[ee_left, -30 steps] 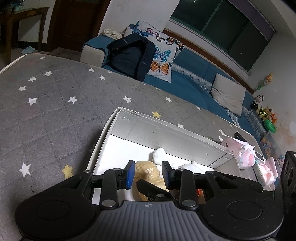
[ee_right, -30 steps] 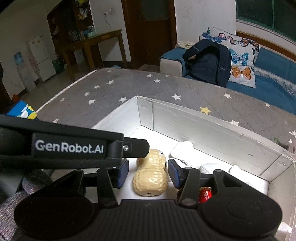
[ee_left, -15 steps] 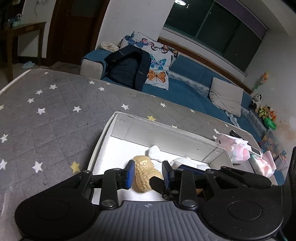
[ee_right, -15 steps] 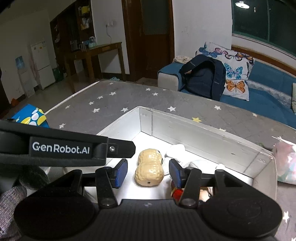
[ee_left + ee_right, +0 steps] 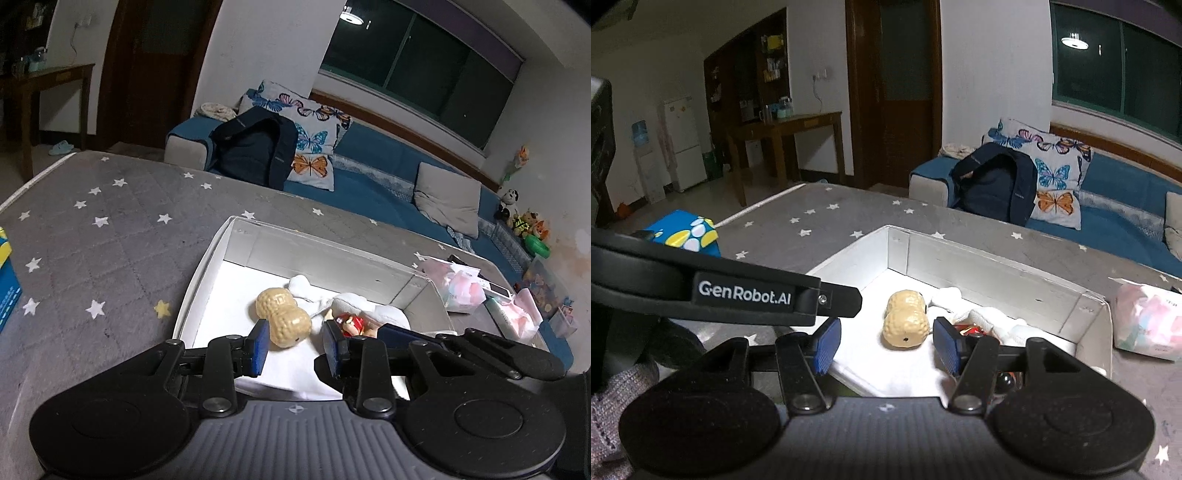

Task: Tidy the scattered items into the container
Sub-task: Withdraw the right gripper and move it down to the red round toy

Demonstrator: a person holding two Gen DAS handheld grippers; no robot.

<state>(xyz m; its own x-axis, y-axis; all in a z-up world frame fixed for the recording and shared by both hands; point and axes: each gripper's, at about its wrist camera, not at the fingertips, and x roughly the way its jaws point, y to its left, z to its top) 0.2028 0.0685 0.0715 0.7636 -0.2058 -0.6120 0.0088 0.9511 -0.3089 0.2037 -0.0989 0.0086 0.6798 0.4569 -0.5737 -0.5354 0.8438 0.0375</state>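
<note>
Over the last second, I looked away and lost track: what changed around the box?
Both hand-held grippers, left and right, drew up and back from the white box, jaws open and empty. The peanut toy, close between the right one's pads before, now lies free on the box floor. The white cloth, red toy and pink packs stayed put.

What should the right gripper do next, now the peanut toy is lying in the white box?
Probably swing the right gripper toward the pink packet, which lies on the starred mat outside the white box. The peanut toy rests free on the box floor, and both the right and the left gripper are open and empty.
</note>
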